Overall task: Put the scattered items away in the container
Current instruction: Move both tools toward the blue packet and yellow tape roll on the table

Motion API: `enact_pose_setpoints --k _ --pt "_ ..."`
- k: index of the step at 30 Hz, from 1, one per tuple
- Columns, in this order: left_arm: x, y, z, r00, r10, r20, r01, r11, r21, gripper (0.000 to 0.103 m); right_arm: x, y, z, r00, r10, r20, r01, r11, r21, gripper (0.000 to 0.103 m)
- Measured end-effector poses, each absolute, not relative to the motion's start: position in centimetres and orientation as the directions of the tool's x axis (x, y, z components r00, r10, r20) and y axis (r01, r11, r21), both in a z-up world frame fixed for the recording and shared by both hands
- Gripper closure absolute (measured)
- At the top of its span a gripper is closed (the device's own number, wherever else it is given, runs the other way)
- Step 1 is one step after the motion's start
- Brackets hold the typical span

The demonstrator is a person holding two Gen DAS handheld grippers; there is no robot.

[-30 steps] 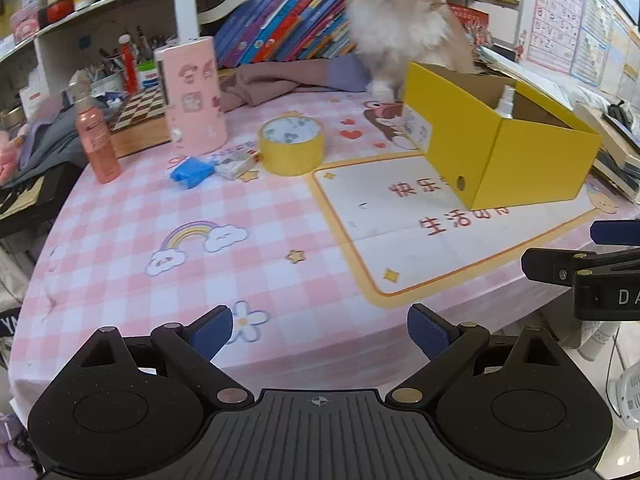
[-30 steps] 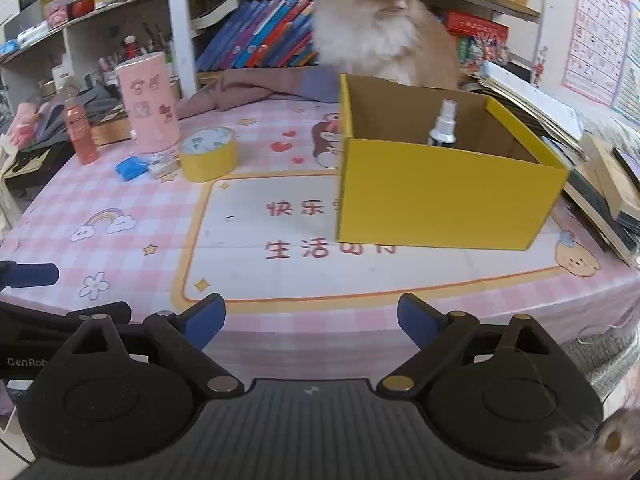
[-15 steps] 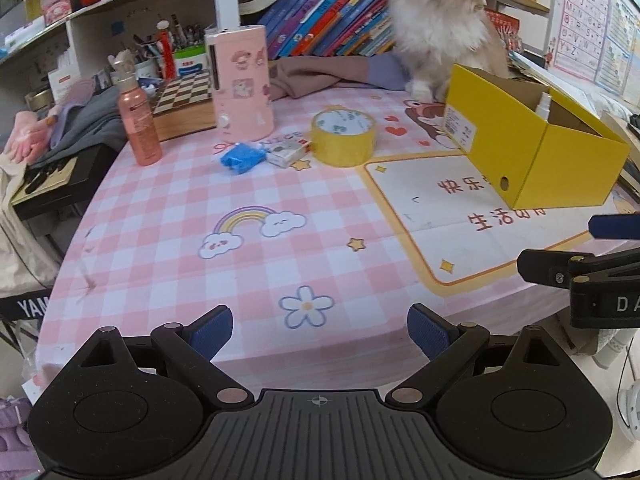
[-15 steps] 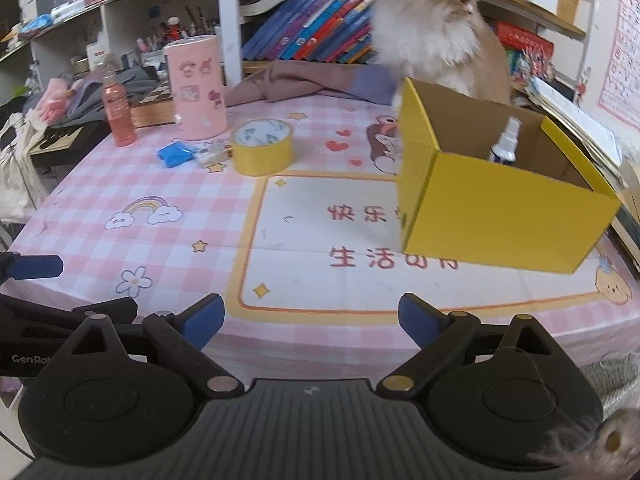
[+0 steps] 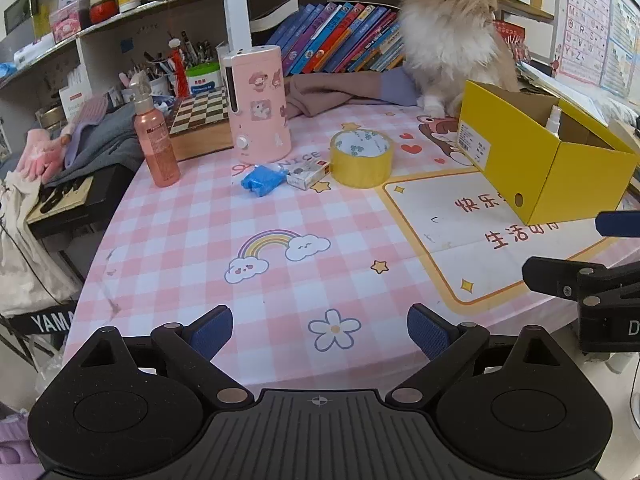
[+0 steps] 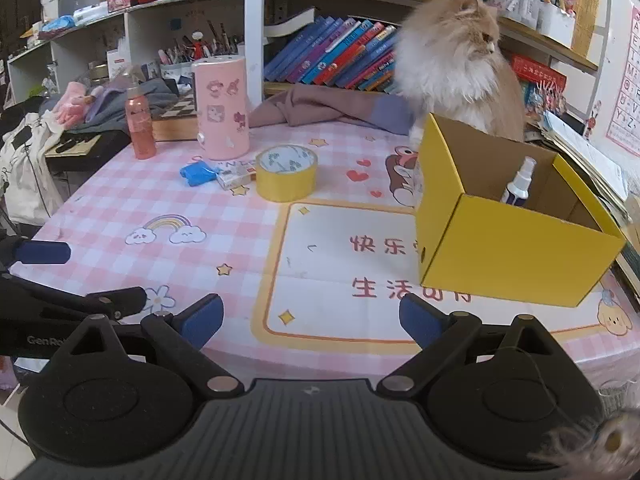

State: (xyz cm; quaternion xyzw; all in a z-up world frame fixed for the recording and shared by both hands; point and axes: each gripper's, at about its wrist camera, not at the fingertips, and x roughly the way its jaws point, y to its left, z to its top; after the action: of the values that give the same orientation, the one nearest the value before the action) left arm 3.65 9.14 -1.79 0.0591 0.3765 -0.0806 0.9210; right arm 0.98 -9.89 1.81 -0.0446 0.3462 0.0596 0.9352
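Both grippers spread wide, nothing held: left gripper (image 5: 320,326), right gripper (image 6: 311,316), both hovering at the near edge of the surface (image 5: 280,272). Yellow cardboard box (image 6: 516,256) sits right, spray bottle (image 6: 518,184) already inside. Yellow tape roll (image 5: 361,158), small printed carton (image 5: 308,174) and blue crumpled item (image 5: 262,181) lie together mid-surface by the pink canister (image 5: 260,104). Surface print reads "快乐" and "生活". "YAMA" shows at left. Cat (image 6: 456,68) behind the box.
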Motion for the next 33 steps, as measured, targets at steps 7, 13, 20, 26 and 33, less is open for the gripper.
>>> enact_pose_setpoints --k 7,13,20,26,33 --pt "3.7 9.9 -1.6 0.714 -0.072 -0.696 0.161 0.985 0.064 0.007 1.6 -9.3 1.9 0.761 0.113 -0.638 -0.171 0.985 -0.029 0.007" --pt "4.6 10.5 -1.8 0.729 -0.044 -0.683 0.13 0.989 0.075 0.007 2.8 -8.5 1.7 0.758 0.149 -0.636 -0.215 0.976 -0.028 0.007" --pt "7.3 11.1 -2.5 0.73 -0.015 -0.683 0.097 0.992 0.082 0.007 5.9 -8.1 1.1 0.745 0.165 -0.646 -0.238 0.971 -0.027 0.007" --pt "10.6 11.4 -3.2 0.73 0.008 -0.683 0.079 0.992 0.095 0.007 10.3 -8.0 0.2 0.731 0.162 -0.663 -0.233 0.972 -0.018 0.007" --pt "15.7 11.5 -4.1 0.725 0.02 -0.689 0.078 0.991 0.111 0.007 16.1 -7.6 -1.0 0.727 0.158 -0.668 -0.241 0.97 -0.033 0.007"
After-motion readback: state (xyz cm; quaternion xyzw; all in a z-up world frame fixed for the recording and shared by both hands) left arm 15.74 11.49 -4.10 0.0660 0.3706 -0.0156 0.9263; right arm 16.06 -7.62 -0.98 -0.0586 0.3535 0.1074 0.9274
